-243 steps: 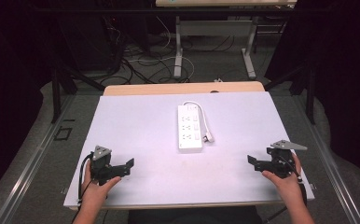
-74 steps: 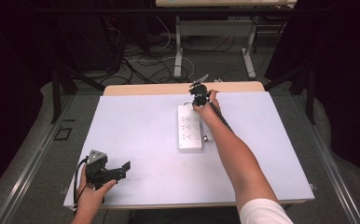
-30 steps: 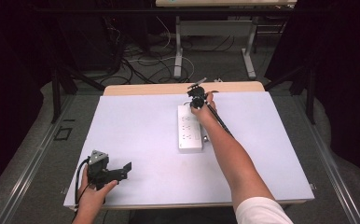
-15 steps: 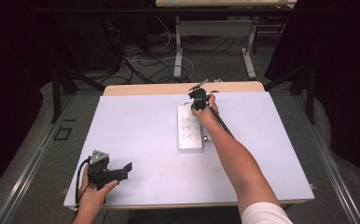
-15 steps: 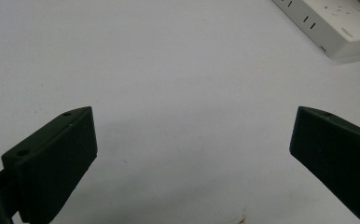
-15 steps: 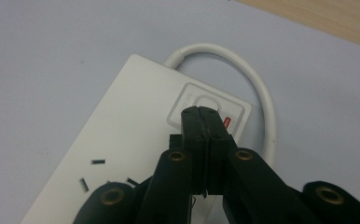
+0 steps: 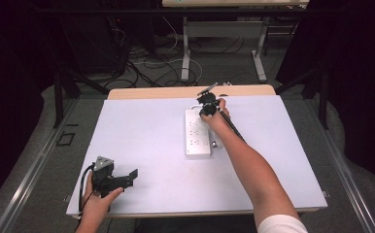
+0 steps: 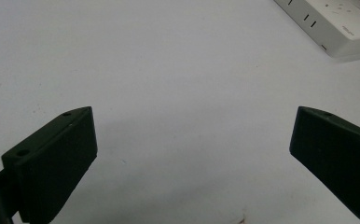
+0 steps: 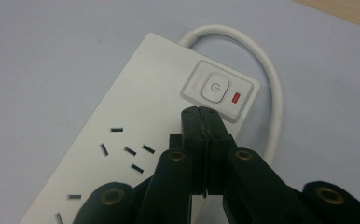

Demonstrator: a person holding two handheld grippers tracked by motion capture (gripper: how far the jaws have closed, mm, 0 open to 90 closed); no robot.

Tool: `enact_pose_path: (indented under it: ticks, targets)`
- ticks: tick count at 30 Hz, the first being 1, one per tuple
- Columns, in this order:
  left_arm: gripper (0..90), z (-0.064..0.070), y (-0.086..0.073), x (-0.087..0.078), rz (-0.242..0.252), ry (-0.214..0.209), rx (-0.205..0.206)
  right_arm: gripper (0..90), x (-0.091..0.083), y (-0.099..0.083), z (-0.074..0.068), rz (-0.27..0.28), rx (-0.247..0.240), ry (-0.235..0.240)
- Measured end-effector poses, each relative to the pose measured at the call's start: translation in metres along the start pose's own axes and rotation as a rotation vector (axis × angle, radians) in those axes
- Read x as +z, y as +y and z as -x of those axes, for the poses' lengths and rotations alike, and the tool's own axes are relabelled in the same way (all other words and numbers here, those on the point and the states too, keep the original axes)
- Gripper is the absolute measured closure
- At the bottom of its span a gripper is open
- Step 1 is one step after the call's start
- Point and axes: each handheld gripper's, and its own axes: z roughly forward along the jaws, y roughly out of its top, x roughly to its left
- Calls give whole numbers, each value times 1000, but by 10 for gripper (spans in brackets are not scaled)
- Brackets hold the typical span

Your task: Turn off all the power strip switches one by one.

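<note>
Since the start of the recording the right gripper point(image 7: 206, 103) has travelled from the near right corner out to the far end of the power strip point(image 7: 197, 134), while the left gripper point(image 7: 111, 176) has stayed put near the front left of the white table point(image 7: 142, 136). From where I stand, the strip lies lengthwise around the middle of the table, its cord point(image 9: 267, 98) looping off the far end. In the right gripper view the right gripper's jaws are pressed together with nothing between them, their joined tip point(image 9: 200, 113) sitting just at the near edge of the power button point(image 9: 214, 87), beside a small red indicator point(image 9: 236, 98). The left gripper's jaws stand wide apart over bare tabletop.

My guess is the switch is about to be pressed. The tip sits at the button's frame rather than its centre, so a push from here could land on the surround and do nothing. Nothing holds the strip down, so a slanted push could shove it along the table.
</note>
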Motion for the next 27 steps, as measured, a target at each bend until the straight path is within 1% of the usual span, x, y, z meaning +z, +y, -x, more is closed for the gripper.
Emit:
enact_pose_path:
  ticks: [1, 2, 3, 4, 5, 6, 7, 8, 9, 10, 11, 12, 13, 15, 16, 17, 18, 19, 20, 21, 22, 23, 24, 25, 26, 27]
  targets:
    - [6, 0, 0, 0, -1, 2, 0, 900, 0, -1, 1, 5, -18, 2]
    - [6, 0, 0, 0, -2, 2, -1, 900, 0, -2, 0, 8, -10, 3]
    - [6, 0, 0, 0, -2, 1, -1, 900, -3, -2, -2, -37, 7, -6]
    - [6, 0, 0, 0, -2, 3, 1, 900, -2, -3, 0, -26, -9, -1]
    - [6, 0, 0, 0, -6, 3, 6, 900, 0, -5, 0, -9, -14, 4]
    - [6, 0, 0, 0, -10, 3, 6, 900, 0, -6, -1, -2, -14, -1]
    - [6, 0, 0, 0, -10, 3, 5, 900, -1, -7, -1, -14, -16, 12]
    - [6, 0, 0, 0, -8, 3, 6, 900, -1, -7, -1, -26, -12, 7]
    - [6, 0, 0, 0, -7, 3, 6, 900, -1, -8, -1, -15, -21, 19]
    - [6, 0, 0, 0, -3, 3, 5, 900, -2, -8, -1, -29, -21, 10]
    - [6, 1, 0, 0, 0, 3, 1, 900, -1, -9, -2, -18, -13, 14]
    - [6, 1, 0, 0, 0, 3, 2, 900, -2, -9, -3, -21, -12, 9]
    - [6, 1, 0, 0, -4, 2, 2, 900, -2, -10, -2, -24, -31, 18]
    - [6, 1, 0, 1, -2, 3, 0, 900, -3, -11, -3, -24, -22, 24]
    - [6, 1, 0, 1, -3, 2, 0, 900, -5, -11, -4, -44, -26, 18]
    - [6, 1, 0, 1, -2, 2, 0, 900, -3, -13, -4, 0, -23, 33]
    - [6, 1, 0, 1, 2, 4, -1, 900, -9, -11, -4, -83, -37, 6]
    - [6, 1, 0, 1, 3, 3, 0, 900, -2, -15, -4, 24, -30, 39]
    - [6, 1, 0, 1, 3, 3, 2, 900, -7, -14, -4, -47, -41, 20]
    - [6, 1, 0, 1, 3, 3, 2, 900, -9, -13, -4, -71, -41, 15]
    - [6, 2, 0, 1, 2, 4, -1, 900, -7, -15, -3, -33, -48, 28]
    - [6, 2, 0, 1, 1, 3, 1, 900, -7, -16, -4, -28, -41, 29]
    - [6, 2, 0, 1, 3, 4, 0, 900, -7, -16, -5, -35, -27, 29]
    - [6, 2, 0, 1, 3, 5, 1, 900, -8, -16, -4, -43, -40, 26]
    - [6, 2, 0, 1, 3, 5, 1, 900, -9, -16, -4, -55, -41, 25]
    - [6, 2, 0, 1, 2, 5, 1, 900, -8, -18, -5, -33, -41, 34]
